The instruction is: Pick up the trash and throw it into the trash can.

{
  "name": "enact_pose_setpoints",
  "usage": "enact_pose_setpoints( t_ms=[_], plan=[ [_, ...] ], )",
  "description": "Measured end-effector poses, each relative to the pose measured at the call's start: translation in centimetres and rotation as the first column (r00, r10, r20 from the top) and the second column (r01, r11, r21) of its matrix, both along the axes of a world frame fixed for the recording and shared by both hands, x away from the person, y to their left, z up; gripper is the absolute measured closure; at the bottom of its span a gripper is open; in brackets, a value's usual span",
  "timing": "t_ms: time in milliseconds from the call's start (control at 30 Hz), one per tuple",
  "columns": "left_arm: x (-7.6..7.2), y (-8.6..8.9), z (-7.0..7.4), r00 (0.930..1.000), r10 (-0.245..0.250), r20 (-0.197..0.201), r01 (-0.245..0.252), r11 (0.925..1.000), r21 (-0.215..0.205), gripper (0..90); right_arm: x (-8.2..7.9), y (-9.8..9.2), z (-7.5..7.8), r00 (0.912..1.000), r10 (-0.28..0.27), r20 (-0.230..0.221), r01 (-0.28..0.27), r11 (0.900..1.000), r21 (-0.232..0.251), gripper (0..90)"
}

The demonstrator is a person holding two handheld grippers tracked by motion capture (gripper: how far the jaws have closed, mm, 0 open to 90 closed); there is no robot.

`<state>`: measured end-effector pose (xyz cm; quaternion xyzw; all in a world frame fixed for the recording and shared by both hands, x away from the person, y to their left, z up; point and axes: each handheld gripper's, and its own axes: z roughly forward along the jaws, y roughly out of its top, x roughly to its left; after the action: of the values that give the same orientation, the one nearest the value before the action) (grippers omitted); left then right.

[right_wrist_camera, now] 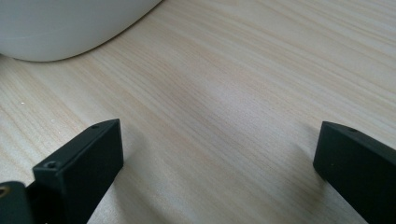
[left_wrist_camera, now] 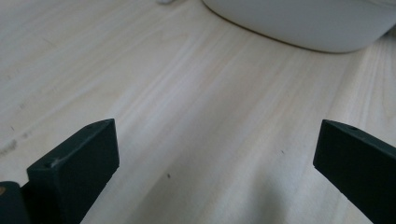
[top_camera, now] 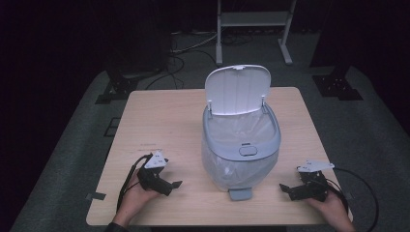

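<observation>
A light wooden table (top_camera: 159, 121) carries a white bin (top_camera: 240, 154) at its centre, lid (top_camera: 237, 89) tipped up toward 12 o'clock and a clear bag lining the inside. The foot pedal (top_camera: 240, 194) sticks out at 6 o'clock. The left gripper (top_camera: 175, 184) rests at 8 o'clock and the right gripper (top_camera: 285, 188) at 4 o'clock, each with jaws spread wide and empty. This looks like a starting pose; likely either gripper must next reach toward the bin.

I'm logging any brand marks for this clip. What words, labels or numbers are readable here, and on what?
None can be read.
Table: a faint line of marks near its middle left, too small to read.
Bin, its open lid, both tongs: no visible text.
</observation>
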<state>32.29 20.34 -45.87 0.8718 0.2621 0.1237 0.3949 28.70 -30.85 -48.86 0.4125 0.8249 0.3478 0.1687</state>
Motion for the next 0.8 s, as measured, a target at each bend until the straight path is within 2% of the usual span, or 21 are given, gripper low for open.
enact_pose_setpoints(
  t_ms=[33, 67, 200, 267, 333, 367, 567, 800],
  plan=[
    [0.2, 0.0, 0.1, 1.0000, 0.002, 0.009, -0.002, 1.0000, -0.009, 0.0, 0.0, 0.0, 0.0, 1.0000, 0.000, 0.000, 0.000, 1.000, 0.000, 0.6],
    [0.7, -0.2, 0.3, 1.0000, 0.002, -0.001, -0.002, 0.9999, -0.017, 0.0, 0.0, 0.0, 0.0, 1.0000, 0.000, 0.000, 0.000, 1.000, 0.000, 0.6],
    [1.2, -0.5, 0.6, 0.9999, -0.006, 0.008, 0.006, 1.0000, -0.005, 0.0, 0.0, 0.0, 0.0, 1.0000, 0.000, 0.000, 0.000, 1.000, 0.000, 0.6],
    [1.7, -0.9, 0.7, 0.9999, -0.004, 0.014, 0.005, 0.9995, -0.030, 0.0, 0.0, 0.0, 0.0, 1.0000, 0.000, 0.000, 0.000, 1.000, 0.000, 0.6],
    [1.9, -1.0, 0.7, 0.9999, -0.007, 0.009, 0.008, 0.9996, -0.027, 0.0, 0.0, 0.0, 0.0, 1.0000, 0.000, 0.000, 0.000, 1.000, 0.000, 0.6],
    [2.3, -1.5, 0.9, 0.9998, -0.015, 0.013, 0.016, 0.9998, -0.013, 0.0, 0.0, 0.0, 0.0, 1.0000, 0.000, 0.000, 0.000, 1.000, 0.000, 0.6],
    [3.4, -2.3, 1.6, 0.9993, -0.025, 0.028, 0.025, 0.9996, -0.010, 0.0, 0.0, 0.0, 0.0, 1.0000, 0.000, 0.000, 0.000, 1.000, 0.000, 0.6],
    [4.7, -3.0, 2.5, 0.9986, -0.025, 0.046, 0.027, 0.9993, -0.028, 0.0, 0.0, 0.0, 0.0, 1.0000, 0.000, 0.001, 0.000, 1.000, 0.000, 0.6]
  ],
)
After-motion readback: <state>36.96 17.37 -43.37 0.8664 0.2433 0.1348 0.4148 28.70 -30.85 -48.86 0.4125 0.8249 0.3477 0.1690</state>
